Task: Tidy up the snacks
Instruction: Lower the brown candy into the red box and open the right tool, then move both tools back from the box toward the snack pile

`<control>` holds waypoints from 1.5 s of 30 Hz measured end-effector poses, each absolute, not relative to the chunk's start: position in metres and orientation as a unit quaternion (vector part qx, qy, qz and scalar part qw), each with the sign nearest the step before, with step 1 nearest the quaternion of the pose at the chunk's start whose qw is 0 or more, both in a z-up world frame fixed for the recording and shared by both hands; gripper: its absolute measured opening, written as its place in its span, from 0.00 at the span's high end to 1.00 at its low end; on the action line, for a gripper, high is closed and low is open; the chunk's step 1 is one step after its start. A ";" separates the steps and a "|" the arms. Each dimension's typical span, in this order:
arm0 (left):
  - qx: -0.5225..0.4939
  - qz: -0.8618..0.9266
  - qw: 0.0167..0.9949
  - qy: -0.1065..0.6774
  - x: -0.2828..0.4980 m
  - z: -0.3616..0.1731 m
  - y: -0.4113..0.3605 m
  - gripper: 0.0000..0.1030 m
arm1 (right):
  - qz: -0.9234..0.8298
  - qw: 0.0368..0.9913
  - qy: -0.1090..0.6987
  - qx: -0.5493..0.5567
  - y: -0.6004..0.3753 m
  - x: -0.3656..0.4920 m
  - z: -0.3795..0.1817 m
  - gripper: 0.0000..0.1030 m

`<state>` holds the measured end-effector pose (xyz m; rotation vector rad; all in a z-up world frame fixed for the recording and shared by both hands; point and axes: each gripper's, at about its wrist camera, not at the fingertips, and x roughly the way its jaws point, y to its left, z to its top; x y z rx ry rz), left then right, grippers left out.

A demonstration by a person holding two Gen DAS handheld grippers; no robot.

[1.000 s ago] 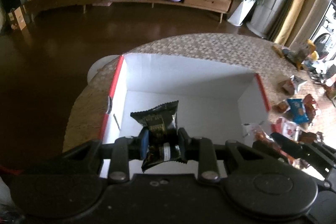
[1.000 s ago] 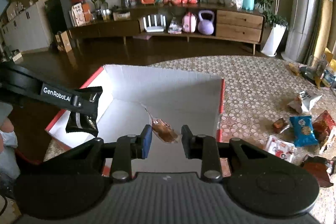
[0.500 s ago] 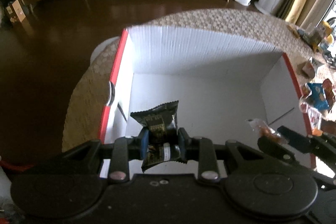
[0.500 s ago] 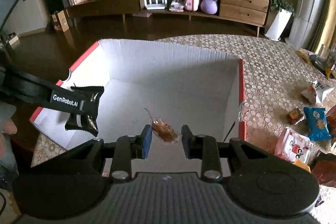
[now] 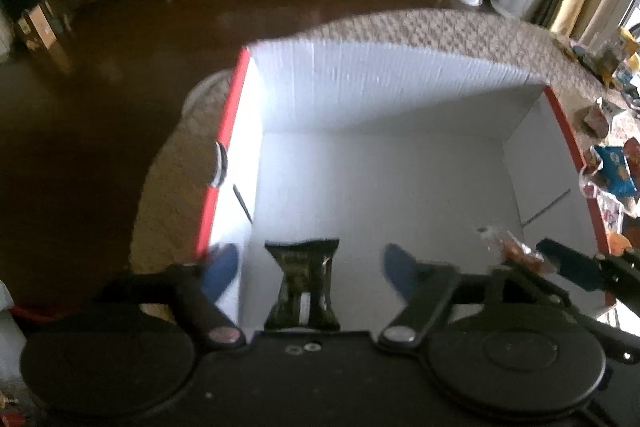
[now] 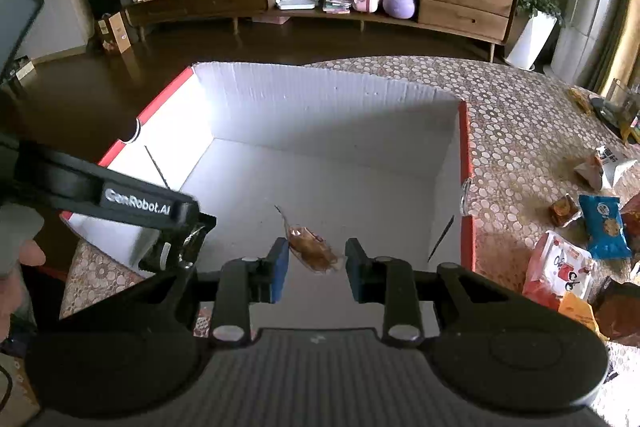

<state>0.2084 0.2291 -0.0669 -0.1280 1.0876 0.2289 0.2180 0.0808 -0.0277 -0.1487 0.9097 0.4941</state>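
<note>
Hanging over the white cardboard box (image 5: 384,99), both grippers point down into it. The left gripper (image 5: 310,269) has just been opening: its blue-padded fingers (image 5: 220,271) stand spread wide, and the dark snack packet (image 5: 302,287) sits between them, touched by neither pad, over the box's near left corner. The picture is blurred there, so whether the packet has reached the box floor is hard to tell. The right gripper (image 6: 314,269) holds its fingers (image 6: 278,273) narrowly apart with a clear-wrapped brown snack (image 6: 310,247) between them; the wrapper's near end seems pinched, though the contact is not plain. That snack hangs above the box floor, near the box's right wall. On the patterned worktop (image 6: 512,115), right of the box's red edge, lie loose snacks: a blue packet (image 6: 604,227) and a red-and-white packet (image 6: 560,269).
</note>
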 end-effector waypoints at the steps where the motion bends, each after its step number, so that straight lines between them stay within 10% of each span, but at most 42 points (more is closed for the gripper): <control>1: -0.062 0.108 0.849 0.513 0.207 -0.064 0.229 0.20 | 0.237 0.867 0.433 -0.070 0.080 0.217 -0.026 0.71; 15: -0.058 0.123 0.870 0.474 0.178 -0.033 0.229 0.07 | 0.247 0.875 0.413 -0.052 0.067 0.199 -0.006 0.27; 45: -0.024 0.043 0.925 0.376 0.103 0.033 0.140 0.00 | 0.248 0.896 0.368 0.000 -0.029 0.117 0.053 0.19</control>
